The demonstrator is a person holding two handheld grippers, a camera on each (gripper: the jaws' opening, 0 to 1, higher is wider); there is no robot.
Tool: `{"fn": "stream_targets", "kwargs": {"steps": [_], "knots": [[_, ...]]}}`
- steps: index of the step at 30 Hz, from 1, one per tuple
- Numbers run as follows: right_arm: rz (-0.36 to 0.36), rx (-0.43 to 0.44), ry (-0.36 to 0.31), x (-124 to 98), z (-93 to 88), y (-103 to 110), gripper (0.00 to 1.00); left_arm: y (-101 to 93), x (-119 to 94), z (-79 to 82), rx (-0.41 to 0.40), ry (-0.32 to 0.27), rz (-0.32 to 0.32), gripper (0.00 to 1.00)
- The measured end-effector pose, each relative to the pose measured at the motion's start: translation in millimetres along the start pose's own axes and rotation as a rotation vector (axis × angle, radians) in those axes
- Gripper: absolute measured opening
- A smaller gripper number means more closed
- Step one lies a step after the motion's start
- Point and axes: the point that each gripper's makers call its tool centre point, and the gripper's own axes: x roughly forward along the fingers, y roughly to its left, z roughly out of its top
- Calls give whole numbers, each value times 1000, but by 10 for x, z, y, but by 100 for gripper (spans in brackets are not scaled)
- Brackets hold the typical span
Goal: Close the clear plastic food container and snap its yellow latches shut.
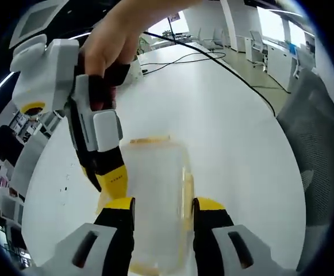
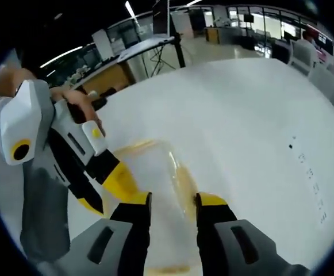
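The clear container (image 1: 158, 201) lies on the white table (image 1: 230, 121), its lid down. The left gripper (image 1: 164, 208) has its jaws apart astride the container. The right gripper (image 2: 172, 206) straddles the opposite edge likewise, jaws parted, near a yellow latch (image 2: 184, 184).

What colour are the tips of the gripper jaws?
Yellow over black, clearest in the left gripper view on the left gripper at the container.

I count one clear container (image 1: 155, 195) on one white table (image 1: 224, 115). Two grippers are at it: my left one (image 1: 163, 208) and my right one (image 2: 173, 202). One black cable (image 1: 212, 60) crosses the table. One grey chair (image 1: 316, 132) stands beside it.
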Motion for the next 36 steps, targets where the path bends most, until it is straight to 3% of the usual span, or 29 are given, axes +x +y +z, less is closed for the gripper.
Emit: {"fn": "stream_targets", "kwargs": {"steps": [9, 14, 21, 36], "knots": [[88, -43, 58, 21, -8, 23, 29, -1, -12, 3, 1, -11, -9, 34], [125, -30, 59, 34, -18, 61, 31, -4, -15, 10, 5, -16, -8, 34], [151, -21, 59, 36, -29, 82, 32, -5, -11, 16, 14, -24, -15, 34], [181, -14, 130, 56, -43, 113, 32, 13, -5, 14, 5, -55, -31, 33]]}}
